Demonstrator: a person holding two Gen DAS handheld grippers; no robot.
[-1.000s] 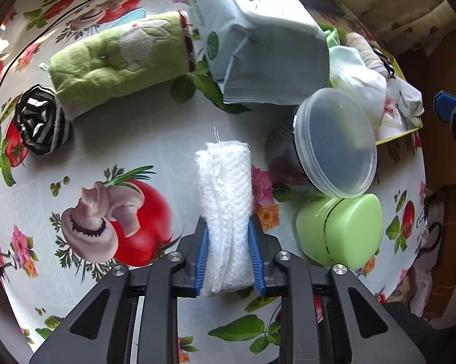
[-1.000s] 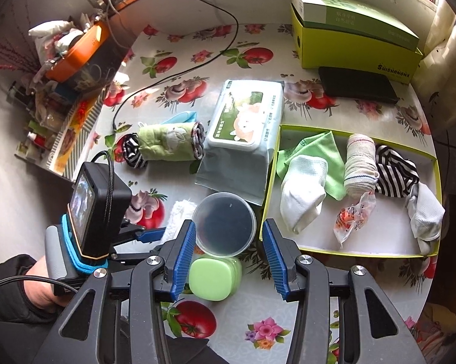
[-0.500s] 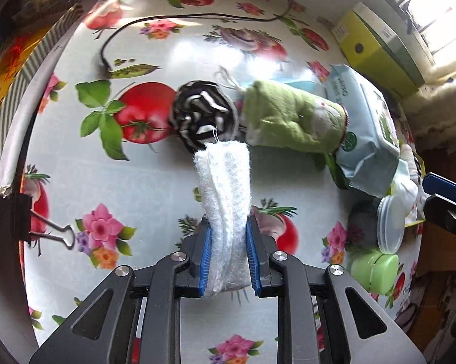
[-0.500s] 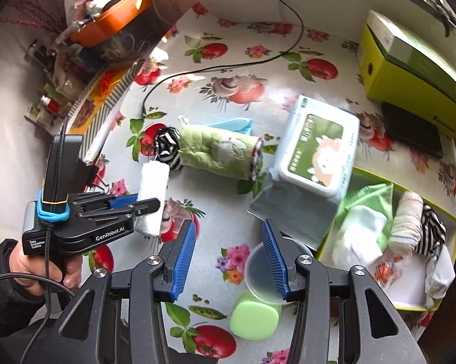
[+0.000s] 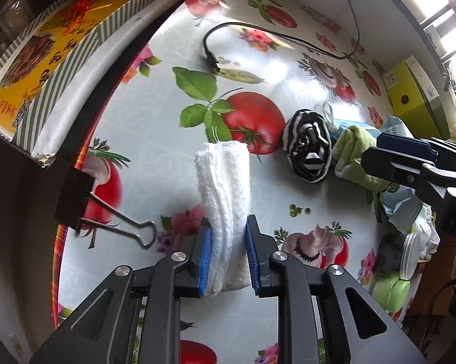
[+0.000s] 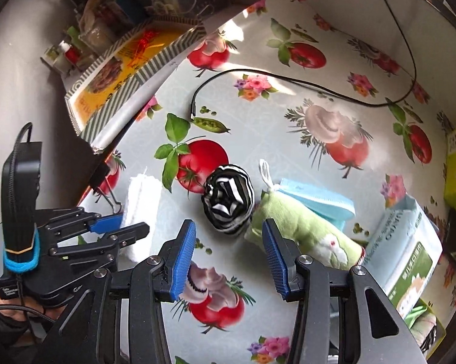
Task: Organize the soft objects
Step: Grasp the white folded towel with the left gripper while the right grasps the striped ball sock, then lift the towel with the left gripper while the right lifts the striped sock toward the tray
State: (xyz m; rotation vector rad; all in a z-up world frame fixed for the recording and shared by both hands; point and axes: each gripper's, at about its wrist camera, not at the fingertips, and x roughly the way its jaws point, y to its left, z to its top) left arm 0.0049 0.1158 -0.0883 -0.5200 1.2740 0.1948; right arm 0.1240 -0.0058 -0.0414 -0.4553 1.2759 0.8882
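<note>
Left tool (image 5: 226, 251) clamps white rolled cloth (image 5: 223, 188) between pads.

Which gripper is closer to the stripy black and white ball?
The right gripper: its open fingers sit just below the striped ball. The left gripper is farther off to the side, clamped on a white cloth.

My left tool (image 5: 226, 253), black with blue pads, carries a white towel roll (image 5: 223, 191); my right tool (image 6: 226, 257) is the same black and blue. At mid-frame the sock ball (image 6: 228, 201) is black-and-white striped, beside a light green rolled cloth (image 6: 303, 233) with a white rabbit. The surface (image 6: 288, 127) is pale with red tomatoes, green leaves and pink flowers.
</note>
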